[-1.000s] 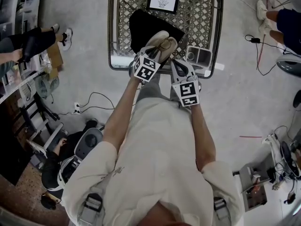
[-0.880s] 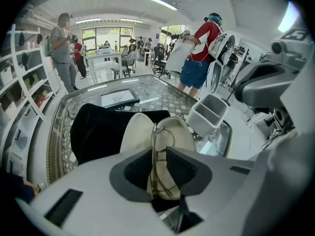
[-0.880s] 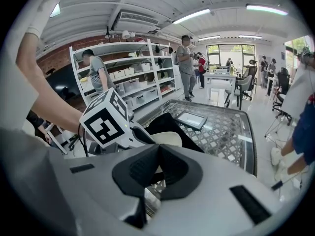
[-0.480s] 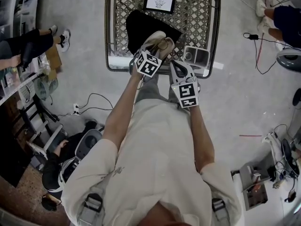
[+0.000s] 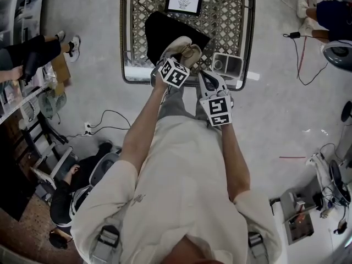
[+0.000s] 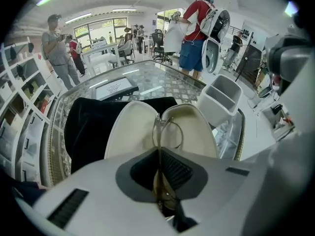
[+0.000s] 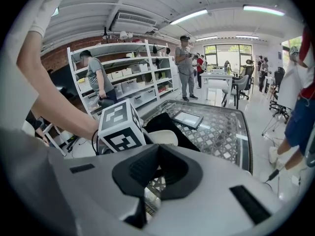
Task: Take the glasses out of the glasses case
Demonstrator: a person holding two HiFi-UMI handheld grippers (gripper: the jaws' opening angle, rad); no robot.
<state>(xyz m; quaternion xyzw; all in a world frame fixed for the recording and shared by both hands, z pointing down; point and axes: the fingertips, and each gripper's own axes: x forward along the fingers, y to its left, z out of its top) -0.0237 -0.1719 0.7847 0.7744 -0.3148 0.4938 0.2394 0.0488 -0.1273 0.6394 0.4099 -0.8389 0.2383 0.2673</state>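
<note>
Left gripper view gives me the glasses edge-on, pinched in the left gripper and raised just over the open glasses case. The case lies on a black cloth on the lattice table. My right gripper sits just beside the case, jaws slightly apart with nothing in them. My worry: the grip is on thin wire, so a tilt could let the frame slip or bend. A temple could also snag the unheld case and drag it.
</note>
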